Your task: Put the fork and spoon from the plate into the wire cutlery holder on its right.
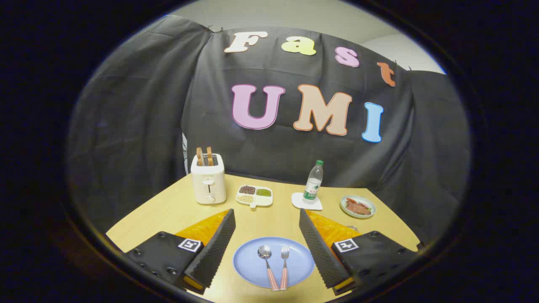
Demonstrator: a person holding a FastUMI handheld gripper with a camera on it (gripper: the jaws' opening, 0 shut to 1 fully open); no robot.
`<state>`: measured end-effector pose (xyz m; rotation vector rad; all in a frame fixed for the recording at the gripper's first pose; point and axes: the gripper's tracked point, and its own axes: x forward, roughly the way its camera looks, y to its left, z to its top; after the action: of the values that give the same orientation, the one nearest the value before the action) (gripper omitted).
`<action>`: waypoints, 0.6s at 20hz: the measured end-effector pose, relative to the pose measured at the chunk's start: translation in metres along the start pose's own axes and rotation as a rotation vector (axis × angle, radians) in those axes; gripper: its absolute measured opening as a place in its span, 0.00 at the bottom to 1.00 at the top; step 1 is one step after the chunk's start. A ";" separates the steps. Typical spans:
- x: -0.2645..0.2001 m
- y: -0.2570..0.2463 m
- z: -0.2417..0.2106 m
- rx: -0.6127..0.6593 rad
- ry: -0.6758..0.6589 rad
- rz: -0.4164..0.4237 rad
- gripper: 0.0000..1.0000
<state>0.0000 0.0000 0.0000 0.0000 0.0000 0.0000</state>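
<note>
Spread wide apart, the gripper (266, 235) holds nothing — its two fingers stand either side of the blue plate (246, 267), above the yellow table (168, 210). Between the fingers, on the plate, lie the spoon (267, 261) and the fork (284, 261), side by side with their heads pointing away and their striped handles toward the camera; the spoon lies left of the fork, the two handle ends nearly meeting at the plate's near rim.

Beyond the plate to its left stands a white toaster (208, 181) with two slices of toast (204, 155) sticking up from its slots. Right of that, straight beyond the plate, sits a white divided dish (254, 196) with dark, green and pale grains in its compartments. Further right — still beyond the plate — a clear water bottle (314, 182) with a green cap stands upright on a white coaster (306, 202). Furthest right is a small plate of food (358, 206). I cannot make out the wire cutlery holder behind the right finger.
</note>
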 end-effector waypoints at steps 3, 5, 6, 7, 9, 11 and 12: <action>0.006 -0.005 -0.002 -0.016 0.003 -0.009 0.98; 0.011 -0.010 -0.003 -0.019 0.003 -0.014 0.98; 0.012 -0.012 -0.004 -0.019 0.002 -0.017 0.98; 0.013 -0.015 -0.003 -0.018 0.001 -0.020 0.98; 0.015 -0.019 -0.004 -0.018 0.000 -0.026 0.98; 0.016 -0.022 -0.006 -0.016 0.004 -0.029 0.98; 0.017 -0.024 -0.008 -0.015 0.006 -0.027 0.98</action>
<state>0.0166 -0.0239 -0.0082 -0.0146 0.0062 -0.0275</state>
